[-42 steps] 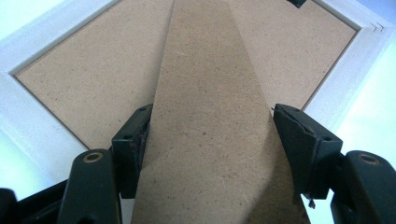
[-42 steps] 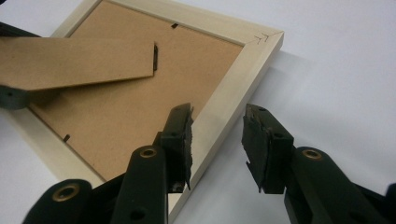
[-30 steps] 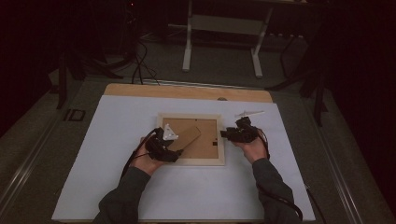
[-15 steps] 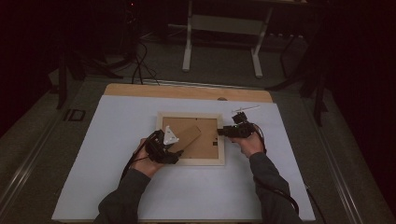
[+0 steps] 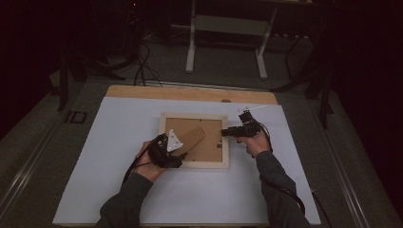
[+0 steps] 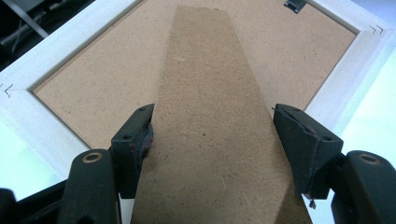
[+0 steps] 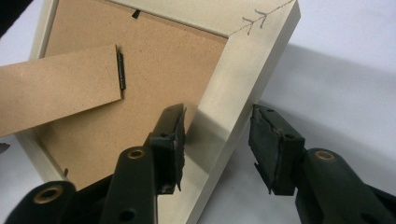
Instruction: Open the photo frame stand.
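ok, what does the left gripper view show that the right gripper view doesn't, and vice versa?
Left gripper view: the left gripper has its jaws flanking the cardboard stand at its wide end, grip unclear; a metal clip sits up top.
Right gripper view: the right gripper has jaws that have just been opening, straddling the side rail of the frame; the hinge shows.
Both: backing board and stand.

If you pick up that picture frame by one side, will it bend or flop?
Probably not. The picture frame has thick pale wooden bars joined at the corners, so it likely stays stiff. It looks light for its size. The brown stand flap on its back hangs from a small hinge, so that may swing loose.
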Action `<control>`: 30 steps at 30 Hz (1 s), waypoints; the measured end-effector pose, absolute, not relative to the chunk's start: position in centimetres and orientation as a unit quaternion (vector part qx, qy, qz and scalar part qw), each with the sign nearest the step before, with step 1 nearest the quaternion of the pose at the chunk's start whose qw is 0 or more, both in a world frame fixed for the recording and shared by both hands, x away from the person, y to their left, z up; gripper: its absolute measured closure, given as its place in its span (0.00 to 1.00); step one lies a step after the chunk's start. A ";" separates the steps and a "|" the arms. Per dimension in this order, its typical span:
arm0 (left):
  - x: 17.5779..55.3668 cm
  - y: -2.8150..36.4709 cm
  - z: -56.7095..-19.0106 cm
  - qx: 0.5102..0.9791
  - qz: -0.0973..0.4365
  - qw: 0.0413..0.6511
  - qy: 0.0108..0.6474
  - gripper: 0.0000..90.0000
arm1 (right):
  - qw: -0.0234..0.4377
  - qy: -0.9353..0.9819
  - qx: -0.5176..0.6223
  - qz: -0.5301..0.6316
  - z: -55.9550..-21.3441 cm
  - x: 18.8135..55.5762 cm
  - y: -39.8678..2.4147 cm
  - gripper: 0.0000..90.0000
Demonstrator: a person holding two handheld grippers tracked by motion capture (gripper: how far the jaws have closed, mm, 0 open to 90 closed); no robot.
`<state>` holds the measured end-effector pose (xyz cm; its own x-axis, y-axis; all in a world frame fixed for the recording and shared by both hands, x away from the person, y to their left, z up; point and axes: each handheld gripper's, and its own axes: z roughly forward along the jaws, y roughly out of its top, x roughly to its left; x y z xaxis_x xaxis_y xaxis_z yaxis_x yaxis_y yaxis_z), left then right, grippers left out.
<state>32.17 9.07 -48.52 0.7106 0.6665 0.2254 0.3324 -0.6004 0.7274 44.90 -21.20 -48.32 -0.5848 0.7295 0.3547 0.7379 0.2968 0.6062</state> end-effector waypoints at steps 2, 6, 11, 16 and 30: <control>32.1 9.0 -48.5 0.859 0.251 0.341 0.288 0.39 | 0.014 -0.802 -0.459 -0.381 -48.4 45.0 -21.3 0.58; 31.9 8.9 -48.4 0.858 0.261 0.344 0.280 0.39 | 0.027 -0.805 -0.455 -0.380 -48.6 45.2 -21.2 0.56; 31.9 9.2 -48.5 0.856 0.257 0.350 0.282 0.39 | 0.035 -0.801 -0.463 -0.378 -48.6 45.2 -21.2 0.60; 32.0 9.4 -48.6 0.855 0.250 0.355 0.283 0.39 | 0.026 -0.801 -0.464 -0.377 -48.3 44.9 -21.2 0.61; 32.4 10.4 -48.0 0.849 0.215 0.384 0.292 0.33 | 0.012 -0.796 -0.471 -0.381 -48.2 44.5 -20.9 0.62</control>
<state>32.37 10.35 -47.95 0.7368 0.6614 0.1400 0.3322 -0.5345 0.7772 44.55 -20.90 -48.17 -0.5558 0.7407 0.3774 0.7585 0.2661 0.5948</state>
